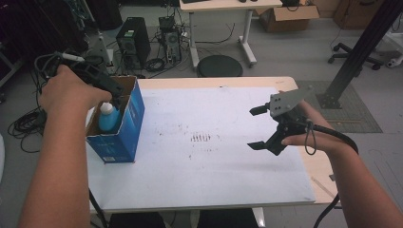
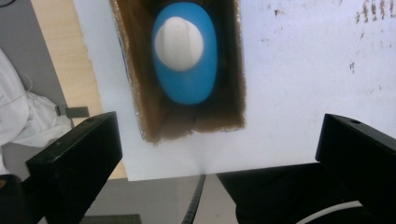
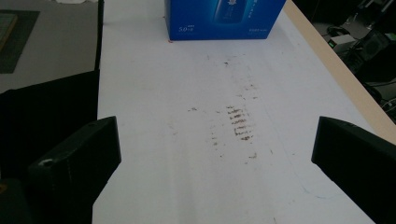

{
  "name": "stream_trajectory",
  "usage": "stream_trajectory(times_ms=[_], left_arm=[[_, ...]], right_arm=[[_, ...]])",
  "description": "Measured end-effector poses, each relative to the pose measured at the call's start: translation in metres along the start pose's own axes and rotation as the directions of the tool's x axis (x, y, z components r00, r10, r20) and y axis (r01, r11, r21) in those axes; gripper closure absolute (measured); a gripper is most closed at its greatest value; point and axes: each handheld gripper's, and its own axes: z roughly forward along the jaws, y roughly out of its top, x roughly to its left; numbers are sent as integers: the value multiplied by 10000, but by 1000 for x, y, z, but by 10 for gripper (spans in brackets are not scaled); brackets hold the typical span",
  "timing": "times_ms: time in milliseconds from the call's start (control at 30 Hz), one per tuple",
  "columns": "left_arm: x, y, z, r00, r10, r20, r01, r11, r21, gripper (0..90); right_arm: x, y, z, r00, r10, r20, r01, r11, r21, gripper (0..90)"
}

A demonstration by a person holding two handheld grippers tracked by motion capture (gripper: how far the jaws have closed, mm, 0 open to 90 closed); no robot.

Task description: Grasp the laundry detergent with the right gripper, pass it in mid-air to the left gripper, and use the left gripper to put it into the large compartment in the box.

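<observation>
The left gripper (image 1: 111,92) hovers above the blue bottle (image 1: 108,118) standing in the open blue box (image 1: 127,130) at nine o'clock, jaws apart and empty. The right gripper (image 1: 259,128), at three o'clock over the tabletop (image 1: 214,161), also has empty jaws spread wide.

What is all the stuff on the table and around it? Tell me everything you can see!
bottle: one, blue with a white cap, standing inside the box
box: one, blue outside and brown inside, open top, at the table's left edge
table: one, white top with brown smudges in the middle, wooden rim
round stool: one, black, on the floor beyond the table
computer towers: two, black, on the floor behind, with cables
cardboard carton: one, brown, far floor
left claw: one, black, open, above the box
right claw: one, black, open, over the table's right side
</observation>
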Motion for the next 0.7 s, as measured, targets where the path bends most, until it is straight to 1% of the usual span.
stream_trajectory(times_ms=[67, 200, 300, 367, 433, 533, 600, 667, 700], left_arm=[[-3, 0, -2, 9999, 148, 30, -148, 9999, -39, 2], [-13, 1, -6, 9990, 442, -66, -442, 9990, -107, 3], [-21, 2, -11, 9970, 762, -107, -764, 9970, -161, 2], [-27, 2, -15, 9949, 979, -232, -986, 9947, -286, 2], [-33, 2, -19, 9917, 1192, -472, -1211, 9919, -381, 2], [-43, 2, -25, 9858, 1635, -386, -1653, 9850, -492, 2], [-53, 2, -29, 9765, 2117, -402, -2136, 9754, -540, 2], [-62, 2, -31, 9638, 2635, -413, -2654, 9628, -504, 2], [-70, 1, -32, 9496, 3093, -502, -3117, 9488, -515, 2]], right_arm=[[-2, 1, -1, 10000, -37, -15, 37, 10000, -1, 14], [-4, 3, -3, 10000, -56, -41, 56, 10000, 82, 14], [-7, 5, -4, 10000, -50, -36, 51, 9998, 177, 14], [-8, 8, -6, 10000, -75, -7, 75, 9996, 267, 14], [-10, 11, -8, 9999, -115, -28, 116, 9994, 338, 14], [-13, 15, -11, 9998, -182, -81, 186, 9989, 431, 14], [-15, 18, -13, 9998, -203, -58, 206, 9984, 530, 14], [-18, 20, -15, 9998, -208, -33, 210, 9974, 689, 14], [-19, 21, -16, 9997, -228, -21, 229, 9969, 748, 14]])
